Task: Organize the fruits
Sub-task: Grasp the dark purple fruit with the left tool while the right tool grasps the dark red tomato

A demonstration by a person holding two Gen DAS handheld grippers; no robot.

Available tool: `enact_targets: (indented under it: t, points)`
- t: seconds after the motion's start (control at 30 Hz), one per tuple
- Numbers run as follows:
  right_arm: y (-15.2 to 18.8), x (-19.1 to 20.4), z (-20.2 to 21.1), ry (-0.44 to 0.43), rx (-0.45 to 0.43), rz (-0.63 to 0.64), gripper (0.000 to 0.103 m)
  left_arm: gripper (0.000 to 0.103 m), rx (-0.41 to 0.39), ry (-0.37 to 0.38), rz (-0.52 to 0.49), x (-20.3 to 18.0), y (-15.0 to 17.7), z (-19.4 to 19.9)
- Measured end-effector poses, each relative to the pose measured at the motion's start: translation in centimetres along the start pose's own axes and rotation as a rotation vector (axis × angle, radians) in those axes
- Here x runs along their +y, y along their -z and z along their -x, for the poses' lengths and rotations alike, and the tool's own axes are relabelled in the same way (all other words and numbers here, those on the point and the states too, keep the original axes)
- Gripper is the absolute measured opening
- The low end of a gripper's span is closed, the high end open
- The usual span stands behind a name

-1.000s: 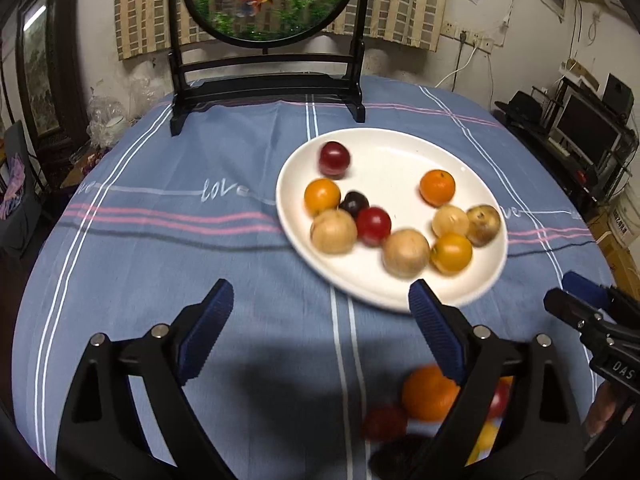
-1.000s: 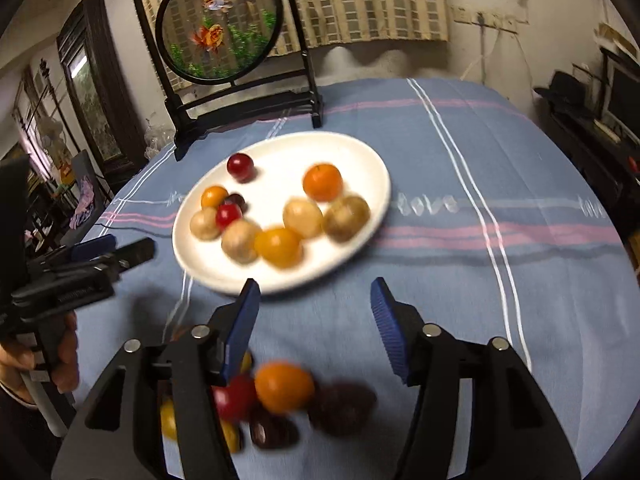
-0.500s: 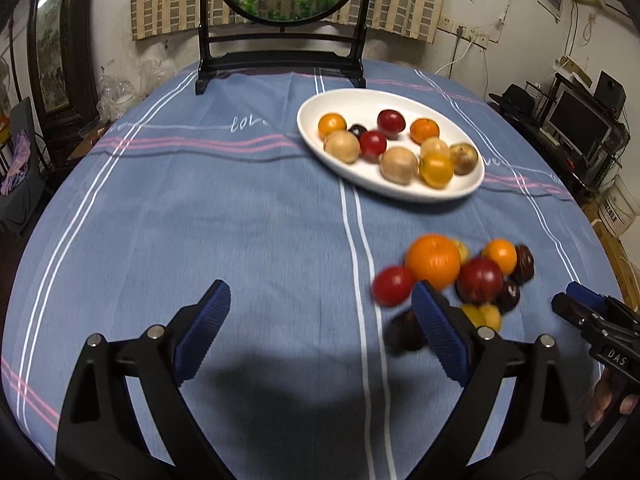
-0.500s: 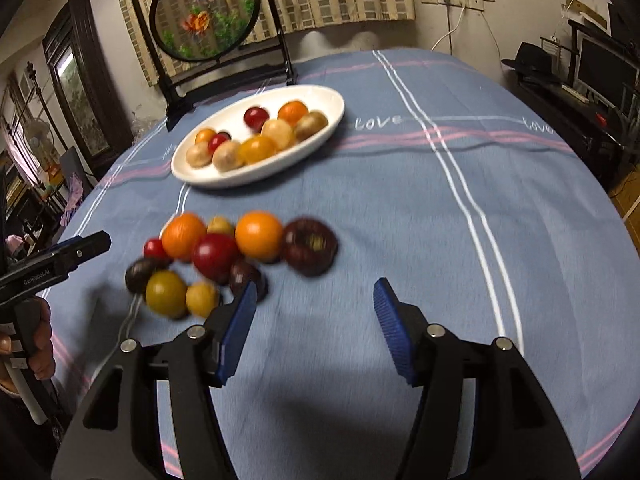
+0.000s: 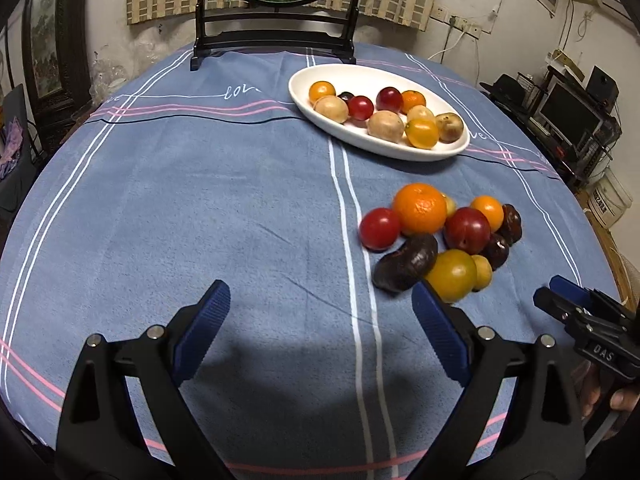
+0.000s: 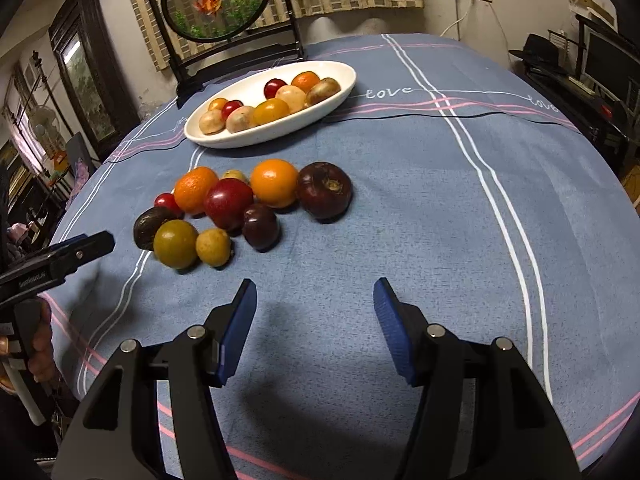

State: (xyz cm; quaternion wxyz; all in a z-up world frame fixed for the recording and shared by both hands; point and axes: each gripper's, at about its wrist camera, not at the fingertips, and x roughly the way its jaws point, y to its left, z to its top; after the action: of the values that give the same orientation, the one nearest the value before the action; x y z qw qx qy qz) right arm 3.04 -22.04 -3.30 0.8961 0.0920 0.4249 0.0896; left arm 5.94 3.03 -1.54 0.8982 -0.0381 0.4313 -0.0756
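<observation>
My biggest worry is the loose heap of round fruit on the blue striped tablecloth [image 6: 420,208]: it lies as one touching cluster, so nudging any piece could, I judge, send its neighbours rolling toward the table edge. The large bumpy orange [image 5: 419,208] leans against the glossy red plum [image 5: 467,229] and the small red tomato [image 5: 379,228]; pulling the orange first would likely free both. The big dark purple round fruit [image 6: 324,189] sits at the cluster's right end in the right wrist view, touching only the smooth orange fruit [image 6: 274,182], so I'd call it the safest first pick. The small yellow fruit [image 6: 213,246] is wedged just beside the olive-green round fruit [image 6: 175,243]; wide jaws could catch both.

The left gripper [image 5: 320,320] hovers spread and empty, nearest the oblong dark purple fruit [image 5: 405,263]. The right gripper [image 6: 315,316] is also parted with nothing between its pads, short of the heap.

The only container is the white oval ceramic dish [image 6: 224,140], beyond the heap. It holds about ten small fruits: tan, red, orange, yellow, one dark. They crowd one side, so a dropped piece could knock others about.
</observation>
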Motion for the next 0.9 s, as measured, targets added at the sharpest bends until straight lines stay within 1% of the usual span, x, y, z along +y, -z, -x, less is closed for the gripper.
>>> enact_targets:
  t: [0.1, 0.2, 0.3, 0.43, 0.7, 0.77, 0.83, 0.87, 0.9]
  points:
    - [0.1, -0.1, -0.3, -0.008, 0.010, -0.005, 0.061, 0.094, 0.007, 0.016, -0.029, -0.6, 0.2, -0.3]
    - [0.2, -0.1, -0.2, -0.015, 0.005, 0.002, 0.061, 0.094, 0.031, -0.014, -0.048, -0.9, 0.2, -1.3]
    - [0.3, -0.1, -0.2, -0.010, 0.001, 0.001, 0.061, 0.094, 0.047, -0.014, -0.062, -1.3, 0.4, -2.1]
    - [0.2, -0.1, -0.1, 0.003, -0.011, 0.003, 0.061, 0.094, 0.069, -0.034, -0.095, -1.9, 0.2, -3.2]
    - [0.0, -0.2, -0.6, -0.027, 0.010, -0.004, 0.061, 0.092, 0.072, -0.058, -0.143, -3.0, -0.7, -4.5]
    - [0.0, -0.4, -0.9, -0.037, 0.023, -0.013, 0.061, 0.087, 0.075, -0.058, -0.153, -3.4, -0.9, -4.9]
    - [0.0, -0.6, -1.1, -0.042, 0.029, -0.017, 0.061, 0.078, 0.081, -0.047, -0.159, -3.7, -1.0, -5.2]
    - [0.0, -0.5, -1.1, -0.043, 0.027, -0.016, 0.061, 0.077, 0.082, -0.036, -0.159, -3.8, -1.1, -5.3]
    - [0.0, -0.5, -1.1, -0.042, 0.026, -0.012, 0.061, 0.070, 0.083, -0.022, -0.158, -3.9, -1.1, -5.3]
